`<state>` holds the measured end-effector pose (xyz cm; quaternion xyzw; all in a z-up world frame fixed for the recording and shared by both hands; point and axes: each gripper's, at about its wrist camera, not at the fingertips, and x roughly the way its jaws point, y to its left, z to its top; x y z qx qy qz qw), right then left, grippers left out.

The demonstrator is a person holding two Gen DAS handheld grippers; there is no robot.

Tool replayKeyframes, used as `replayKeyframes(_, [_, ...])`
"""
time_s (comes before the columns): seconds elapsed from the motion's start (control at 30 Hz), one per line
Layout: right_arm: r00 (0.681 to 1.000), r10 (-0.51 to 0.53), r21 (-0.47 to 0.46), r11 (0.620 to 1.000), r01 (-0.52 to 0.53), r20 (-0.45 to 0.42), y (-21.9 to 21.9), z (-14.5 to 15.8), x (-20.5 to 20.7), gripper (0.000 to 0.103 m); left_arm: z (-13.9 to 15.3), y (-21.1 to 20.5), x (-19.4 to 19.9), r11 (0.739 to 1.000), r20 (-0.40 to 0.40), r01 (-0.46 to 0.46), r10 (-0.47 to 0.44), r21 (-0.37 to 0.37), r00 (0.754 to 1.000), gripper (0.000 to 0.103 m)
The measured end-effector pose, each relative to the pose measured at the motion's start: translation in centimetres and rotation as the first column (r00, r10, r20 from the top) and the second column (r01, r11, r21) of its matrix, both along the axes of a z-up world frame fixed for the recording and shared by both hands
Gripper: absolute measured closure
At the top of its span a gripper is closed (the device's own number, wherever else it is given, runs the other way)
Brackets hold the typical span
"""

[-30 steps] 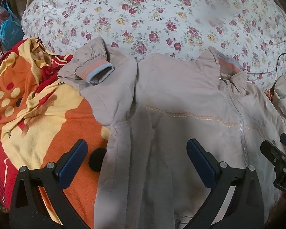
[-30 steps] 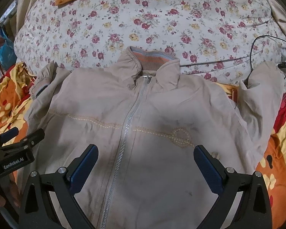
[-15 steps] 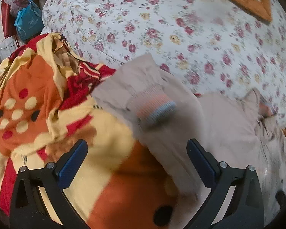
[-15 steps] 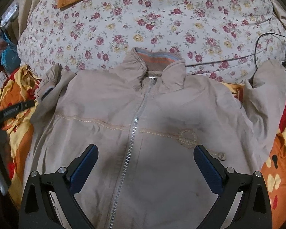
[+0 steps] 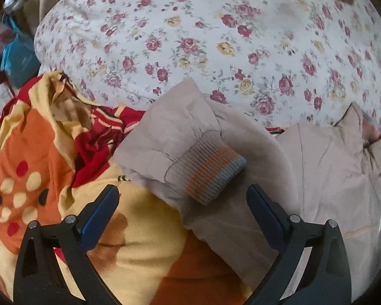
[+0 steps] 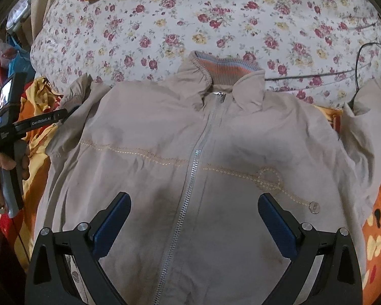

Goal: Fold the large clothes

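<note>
A beige zip-up jacket (image 6: 190, 152) lies front-up on the bed, zipper closed, collar at the far side. Its left sleeve is folded back, and the ribbed orange-and-grey cuff (image 5: 210, 175) lies on top of it. My left gripper (image 5: 182, 208) is open and empty, just short of that cuff. It also shows in the right wrist view (image 6: 68, 111), at the jacket's left sleeve. My right gripper (image 6: 194, 218) is open and empty above the jacket's lower front. The right sleeve (image 6: 365, 124) lies bunched at the right.
An orange, yellow and red blanket (image 5: 37, 178) lies under and left of the jacket. A white floral duvet (image 6: 190, 20) covers the far side. A black cable (image 6: 355, 63) runs across it at the right. Blue bags (image 5: 17, 56) stand at the far left.
My left gripper swung left from the jacket's body to the folded left sleeve and closed in on the cuff. My right gripper stayed nearly still, easing slightly towards the collar.
</note>
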<state>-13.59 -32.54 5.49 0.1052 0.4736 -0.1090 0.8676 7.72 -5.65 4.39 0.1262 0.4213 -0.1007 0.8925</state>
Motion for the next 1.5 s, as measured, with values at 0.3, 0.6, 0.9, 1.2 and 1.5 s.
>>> replayKeyframes(0.3, [1.000,0.004,0.024,1.000,-0.003,-0.006,0.2,-0.2,0.1,0.002,-1.7,-0.6,2.5,0.999,-0.074,0.022,-0.020,0.027,0.997,0.052])
replayKeyframes(0.6, [1.000,-0.006,0.029,1.000,0.006,-0.002,-0.2,-0.1,-0.2,0.002,0.8,1.3,2.1,0.991,-0.143,-0.002,-0.018,-0.136,0.990,0.096])
replayKeyframes(0.9, [0.993,-0.101,0.027,0.995,0.099,0.069,-2.8,2.6,-2.4,0.002,10.6,-3.7,-5.7,0.919,-0.132,0.198,-0.255,-0.341,0.958,0.096])
replayKeyframes(1.2, [0.963,-0.243,0.027,0.970,0.242,0.119,-7.9,5.3,-6.1,0.002,13.8,-15.5,-14.2,0.755,-0.119,0.392,-0.522,-0.526,0.845,0.094])
replayKeyframes(1.5, [0.932,-0.357,0.080,0.932,0.352,0.057,-12.2,4.0,-9.7,0.002,9.2,-15.9,-17.9,0.759,-0.199,0.436,-0.581,-0.484,0.789,0.047])
